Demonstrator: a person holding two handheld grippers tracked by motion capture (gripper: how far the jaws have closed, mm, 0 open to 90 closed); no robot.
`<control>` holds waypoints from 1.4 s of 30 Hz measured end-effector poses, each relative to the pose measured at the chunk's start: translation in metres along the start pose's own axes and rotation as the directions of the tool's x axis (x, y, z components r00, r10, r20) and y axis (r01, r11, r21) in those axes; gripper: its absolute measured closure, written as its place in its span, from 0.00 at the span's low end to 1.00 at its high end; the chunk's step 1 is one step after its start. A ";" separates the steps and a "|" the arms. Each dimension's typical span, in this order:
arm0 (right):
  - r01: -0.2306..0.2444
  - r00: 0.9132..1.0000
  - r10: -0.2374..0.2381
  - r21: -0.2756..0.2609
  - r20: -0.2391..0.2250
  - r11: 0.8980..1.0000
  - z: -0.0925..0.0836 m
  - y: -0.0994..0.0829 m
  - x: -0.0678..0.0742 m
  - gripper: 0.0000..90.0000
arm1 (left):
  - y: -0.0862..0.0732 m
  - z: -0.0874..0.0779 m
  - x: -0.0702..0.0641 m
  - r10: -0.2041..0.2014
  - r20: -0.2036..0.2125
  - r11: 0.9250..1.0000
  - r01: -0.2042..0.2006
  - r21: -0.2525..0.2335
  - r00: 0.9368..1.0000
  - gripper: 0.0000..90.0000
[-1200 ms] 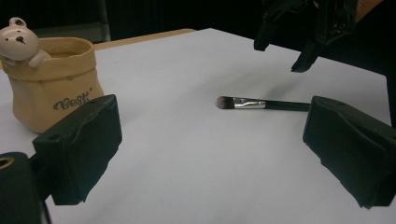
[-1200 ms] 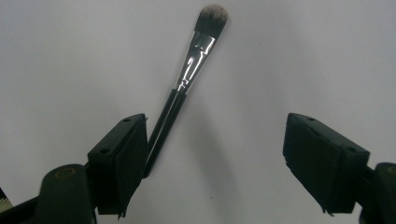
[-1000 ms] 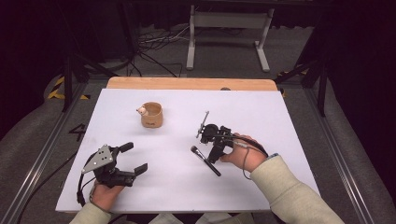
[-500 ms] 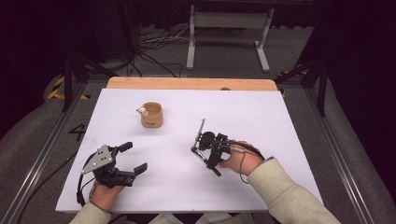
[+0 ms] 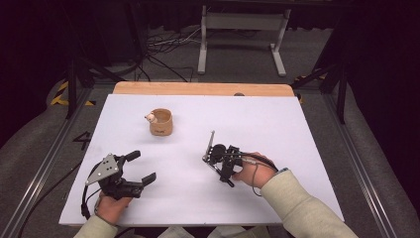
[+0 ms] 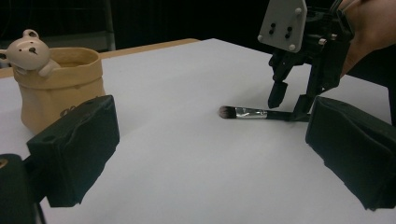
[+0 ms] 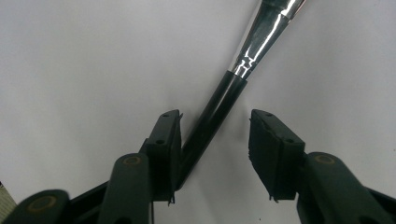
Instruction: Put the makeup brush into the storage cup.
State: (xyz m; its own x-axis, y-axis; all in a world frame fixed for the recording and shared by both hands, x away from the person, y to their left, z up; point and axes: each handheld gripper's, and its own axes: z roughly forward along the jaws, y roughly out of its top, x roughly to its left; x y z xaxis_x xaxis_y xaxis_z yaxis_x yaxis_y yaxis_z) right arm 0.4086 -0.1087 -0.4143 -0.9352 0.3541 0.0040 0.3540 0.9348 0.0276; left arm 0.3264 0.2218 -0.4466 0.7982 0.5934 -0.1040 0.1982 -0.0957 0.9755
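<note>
A: Brush [image 6: 254, 113] lies flat on the white table [image 5: 297, 129], in front of the person's right hand, well apart from the beige cup [image 5: 161, 122] with the small bear on its rim.

B: And the right gripper [image 5: 221, 163], does it hold the brush?

A: Not yet firmly. Its jaws have just been closing and stand on both sides of the black handle. In the right gripper view one pad [image 7: 167, 144] touches the handle, the other pad is apart from it, with white table showing in the gap. So the grip is not clenched.

B: Where does the brush head point?

A: In the high view it points away from the person, toward the far edge of the table.

B: And the left gripper [image 5: 132, 171]?

A: It rests near the front left part of the table, jaws spread wide, nothing between them.
</note>
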 end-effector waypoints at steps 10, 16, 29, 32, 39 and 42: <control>0.005 1.000 -0.004 0.022 -0.016 1.000 0.006 0.001 0.001 0.76 | 0.000 0.001 -0.001 -0.006 0.014 1.000 0.006 -0.004 1.000 0.04; 0.000 1.000 0.001 0.024 -0.014 1.000 0.006 0.001 0.001 0.84 | 0.000 0.001 -0.001 0.006 0.011 1.000 -0.006 0.001 1.000 0.04; 0.011 1.000 -0.012 0.023 0.015 1.000 0.006 0.001 0.004 0.89 | -0.001 0.001 -0.001 0.038 0.006 0.999 -0.038 -0.004 0.999 0.04; 0.012 1.000 -0.013 0.023 0.015 1.000 0.006 0.001 0.004 0.89 | 0.000 0.001 0.000 0.022 0.005 1.000 -0.022 -0.011 1.000 0.04; 0.030 1.000 -0.030 -0.007 0.003 1.000 -0.001 0.000 0.008 0.89 | 0.004 0.002 0.005 -0.018 0.002 1.000 0.018 0.010 1.000 0.05; 0.028 1.000 -0.028 -0.035 0.005 0.999 -0.007 -0.002 0.007 0.89 | 0.006 0.003 0.004 -0.010 0.005 1.000 0.010 0.001 1.000 0.05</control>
State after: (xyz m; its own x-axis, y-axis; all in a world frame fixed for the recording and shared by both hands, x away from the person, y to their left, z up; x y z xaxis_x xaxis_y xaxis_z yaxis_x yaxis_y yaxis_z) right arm 0.4010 -0.1079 -0.4076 -0.9446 0.3281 -0.0019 0.3273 0.9428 0.0628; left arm 0.3327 0.2215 -0.4416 0.7990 0.5902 -0.1151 0.2070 -0.0903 0.9742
